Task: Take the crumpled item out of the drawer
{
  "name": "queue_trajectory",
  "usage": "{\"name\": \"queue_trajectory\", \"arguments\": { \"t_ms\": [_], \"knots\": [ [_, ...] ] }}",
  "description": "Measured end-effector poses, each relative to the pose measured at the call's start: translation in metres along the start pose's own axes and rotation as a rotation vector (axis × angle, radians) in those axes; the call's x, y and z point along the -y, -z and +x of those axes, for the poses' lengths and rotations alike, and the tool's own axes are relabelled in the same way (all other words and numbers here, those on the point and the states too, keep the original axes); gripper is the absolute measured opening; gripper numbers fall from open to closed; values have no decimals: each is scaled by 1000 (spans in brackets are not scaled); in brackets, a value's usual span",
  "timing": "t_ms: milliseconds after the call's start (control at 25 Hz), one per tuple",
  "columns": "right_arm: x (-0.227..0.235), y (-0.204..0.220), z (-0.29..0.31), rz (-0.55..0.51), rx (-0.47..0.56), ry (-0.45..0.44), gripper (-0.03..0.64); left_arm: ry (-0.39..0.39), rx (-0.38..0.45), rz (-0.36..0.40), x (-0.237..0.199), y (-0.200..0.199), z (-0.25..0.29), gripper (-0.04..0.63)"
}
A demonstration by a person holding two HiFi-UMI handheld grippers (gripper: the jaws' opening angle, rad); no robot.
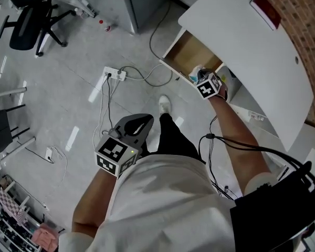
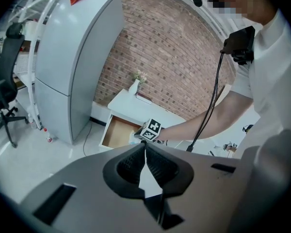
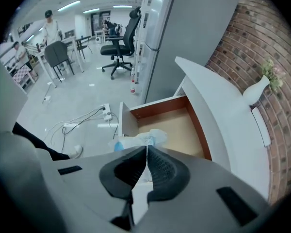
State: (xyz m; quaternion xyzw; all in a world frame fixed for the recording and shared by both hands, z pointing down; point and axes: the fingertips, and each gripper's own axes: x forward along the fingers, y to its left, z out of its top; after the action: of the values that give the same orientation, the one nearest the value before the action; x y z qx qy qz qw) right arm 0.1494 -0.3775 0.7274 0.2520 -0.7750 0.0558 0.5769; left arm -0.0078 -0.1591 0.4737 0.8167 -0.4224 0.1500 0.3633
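The drawer (image 1: 185,50) of the white cabinet stands pulled out, its wooden floor (image 3: 177,125) bare at the back. A crumpled clear plastic item with blue parts (image 3: 149,137) lies at the drawer's front edge. My right gripper (image 3: 147,147) is shut, with its tips pinching that item. In the head view the right gripper (image 1: 198,77) reaches into the drawer's near corner and the crumpled item (image 1: 195,73) peeks out beside it. My left gripper (image 1: 146,122) hangs by my waist over the floor, shut on nothing. In its own view the left gripper (image 2: 145,145) points toward the drawer (image 2: 117,132).
A white cabinet top (image 1: 241,41) carries a vase (image 3: 256,92) and a red book (image 1: 266,9). A power strip with cables (image 1: 117,74) lies on the floor near my shoe (image 1: 164,104). A grey fridge (image 2: 72,67) and an office chair (image 1: 26,20) stand to the left. A brick wall (image 2: 169,57) is behind.
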Motion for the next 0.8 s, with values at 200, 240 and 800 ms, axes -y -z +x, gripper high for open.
{"name": "queue_trajectory", "arguments": {
  "t_ms": [200,240,800],
  "knots": [
    [-26,-8,-51,33,36,-17,35,-1,34,37,3,-5,-33,25],
    [-32,-10,-61,40,45,-19,35,-2,43,44,3,-6,-40,25],
    [-139,-31,-206,99,159,-65,34,32,118,144,27,11,-141,25]
  ]
}}
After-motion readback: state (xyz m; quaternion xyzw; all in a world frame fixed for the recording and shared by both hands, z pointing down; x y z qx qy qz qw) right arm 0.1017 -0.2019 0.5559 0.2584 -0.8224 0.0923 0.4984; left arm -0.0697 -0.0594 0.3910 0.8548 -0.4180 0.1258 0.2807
